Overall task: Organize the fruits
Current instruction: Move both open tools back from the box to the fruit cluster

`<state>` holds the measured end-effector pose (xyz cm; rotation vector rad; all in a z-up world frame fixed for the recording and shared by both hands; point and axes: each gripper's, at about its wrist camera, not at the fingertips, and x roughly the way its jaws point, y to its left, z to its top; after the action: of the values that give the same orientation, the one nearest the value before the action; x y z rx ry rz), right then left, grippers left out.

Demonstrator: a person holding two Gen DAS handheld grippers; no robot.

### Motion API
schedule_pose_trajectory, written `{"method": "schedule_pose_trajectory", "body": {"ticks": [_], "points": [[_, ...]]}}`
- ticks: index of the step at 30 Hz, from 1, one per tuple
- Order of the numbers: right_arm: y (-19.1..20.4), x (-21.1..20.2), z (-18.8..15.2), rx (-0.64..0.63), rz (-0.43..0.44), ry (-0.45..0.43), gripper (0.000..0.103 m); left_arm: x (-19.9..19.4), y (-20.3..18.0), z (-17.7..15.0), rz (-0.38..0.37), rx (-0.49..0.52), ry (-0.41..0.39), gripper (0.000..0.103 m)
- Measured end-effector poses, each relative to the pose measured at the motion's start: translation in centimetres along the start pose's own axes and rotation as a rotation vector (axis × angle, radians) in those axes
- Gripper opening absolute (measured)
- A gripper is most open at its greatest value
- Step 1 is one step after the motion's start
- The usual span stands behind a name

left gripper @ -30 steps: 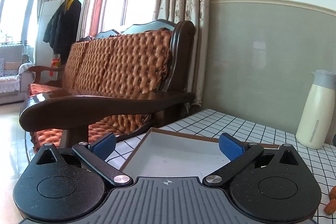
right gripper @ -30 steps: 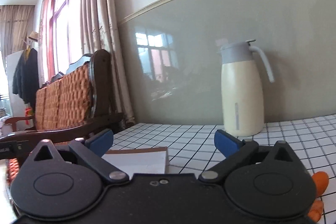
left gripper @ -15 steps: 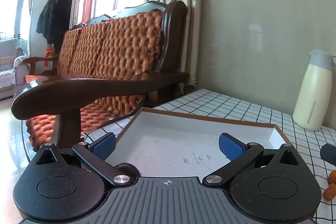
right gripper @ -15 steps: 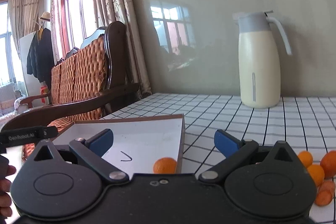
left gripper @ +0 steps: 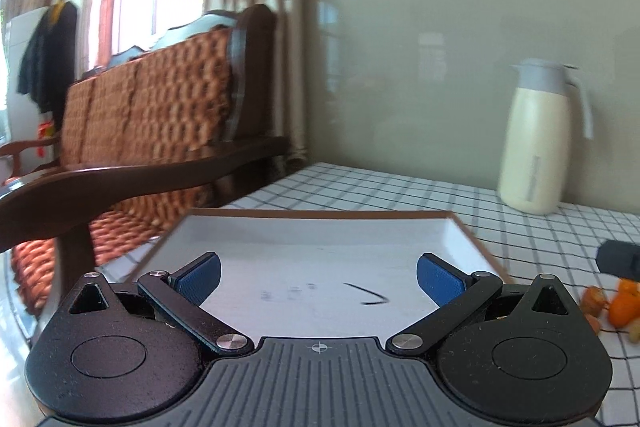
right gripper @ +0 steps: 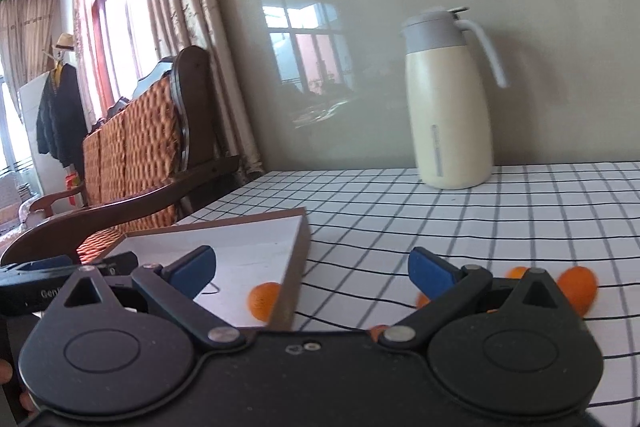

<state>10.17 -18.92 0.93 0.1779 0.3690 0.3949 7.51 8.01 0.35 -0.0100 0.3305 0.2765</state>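
Orange point(right gripper: 264, 301) inside tray point(right gripper: 298, 259), only in right view; both grippers' fingers wide, empty.

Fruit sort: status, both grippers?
Left gripper open, empty, over the tray. Right gripper open, empty. One orange in tray, loose fruit on the tablecloth. Nothing blocking.

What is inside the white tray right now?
One orange lies inside the tray, against its right wall, along with dark pen marks. The near part of the tray floor is hidden behind both grippers.
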Motion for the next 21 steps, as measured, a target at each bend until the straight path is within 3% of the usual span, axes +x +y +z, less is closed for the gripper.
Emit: {"method": "schedule_pose_trajectory", "body": {"ticks": [21], "points": [[-8.6, -5.2, -0.5, 0.142, -0.276, -0.002, 0.097, -2.4, -11.0, -1.5, -0.311, 0.157, 0.01, 0.103]]}}
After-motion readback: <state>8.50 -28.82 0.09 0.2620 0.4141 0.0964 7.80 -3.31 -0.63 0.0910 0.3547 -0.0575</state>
